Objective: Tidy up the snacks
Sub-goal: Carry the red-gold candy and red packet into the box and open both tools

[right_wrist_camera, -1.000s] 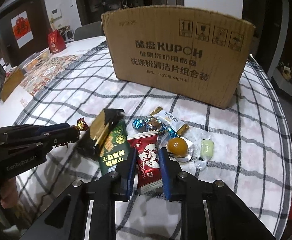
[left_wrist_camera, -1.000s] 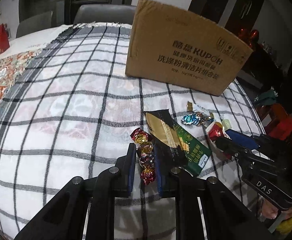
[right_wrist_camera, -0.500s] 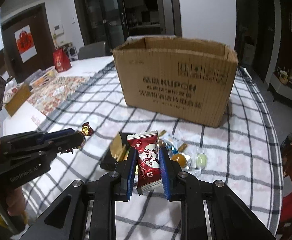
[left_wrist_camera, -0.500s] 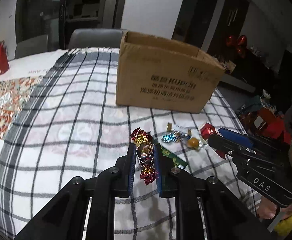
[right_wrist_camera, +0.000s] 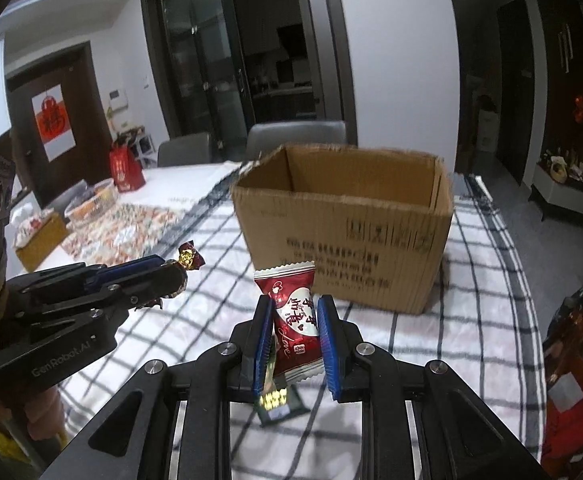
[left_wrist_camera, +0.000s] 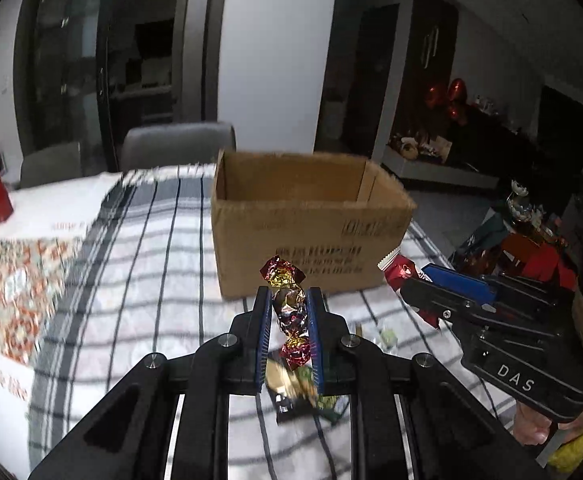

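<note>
Snacks are held in both grippers, above the checked tablecloth [left_wrist_camera: 163,280] and in front of the open cardboard box [left_wrist_camera: 307,224]. The left gripper [left_wrist_camera: 288,312] is clamped on a foil-wrapped candy [left_wrist_camera: 287,300], red and gold, which stands upright between the blue pads with its twisted top sticking up past the fingertips. The right gripper [right_wrist_camera: 294,320] is clamped on a dark red packet [right_wrist_camera: 293,316] with white and red printing, also upright, its crimped top edge above the pads. In the left wrist view the right gripper sits off to the right with the red packet poking out toward the box. In the right wrist view the left gripper sits off to the left with the candy's twisted end showing. On the cloth below lies a green and black packet [right_wrist_camera: 281,400]. Grey chairs [right_wrist_camera: 297,136] stand behind the table.
</note>
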A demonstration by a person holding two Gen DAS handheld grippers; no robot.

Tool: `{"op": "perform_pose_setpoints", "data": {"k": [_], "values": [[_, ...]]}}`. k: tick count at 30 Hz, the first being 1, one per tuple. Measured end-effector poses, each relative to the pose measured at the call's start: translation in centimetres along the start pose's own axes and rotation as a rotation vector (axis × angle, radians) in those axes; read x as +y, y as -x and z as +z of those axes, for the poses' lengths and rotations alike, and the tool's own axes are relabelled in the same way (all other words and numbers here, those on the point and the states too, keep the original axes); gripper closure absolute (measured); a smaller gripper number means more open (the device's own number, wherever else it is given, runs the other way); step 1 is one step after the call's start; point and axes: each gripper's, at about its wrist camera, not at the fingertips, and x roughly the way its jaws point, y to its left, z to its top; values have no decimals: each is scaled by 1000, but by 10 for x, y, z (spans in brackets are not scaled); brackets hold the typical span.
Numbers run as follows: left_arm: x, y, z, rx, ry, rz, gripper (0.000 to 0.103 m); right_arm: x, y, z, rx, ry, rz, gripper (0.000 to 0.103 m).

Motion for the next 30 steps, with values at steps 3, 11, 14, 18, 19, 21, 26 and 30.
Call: {"op": "perform_pose_setpoints", "data": {"k": [3,11,14,18,19,21,26,30], "values": [[-3,3,15,-32,-30,3,85,-4,5,15,-34,-8,-8,79],[-10,0,58,-85,-77,-12,85,-16,13,56,-109,-14,-20,79],[-11,-5,74,-105,-80,-35,85,-20,11,71,-118,-13,-25,79],[-10,-16,93,-113,-86,-46,85,-26,4,85,-122,-11,-33,79],[-9,-20,96,-113,-85,-46,85,-28,1,88,-123,-12,-36,79],[-8,-29,104,-107,-86,-57,85,-30,-5,96,-122,-14,-41,79],[-8,-48,121,-98,-87,-83,85,-39,-20,111,-112,-16,-55,79],[-6,-63,132,-90,-86,-82,85,-46,-34,118,-99,-9,-82,79]]}}
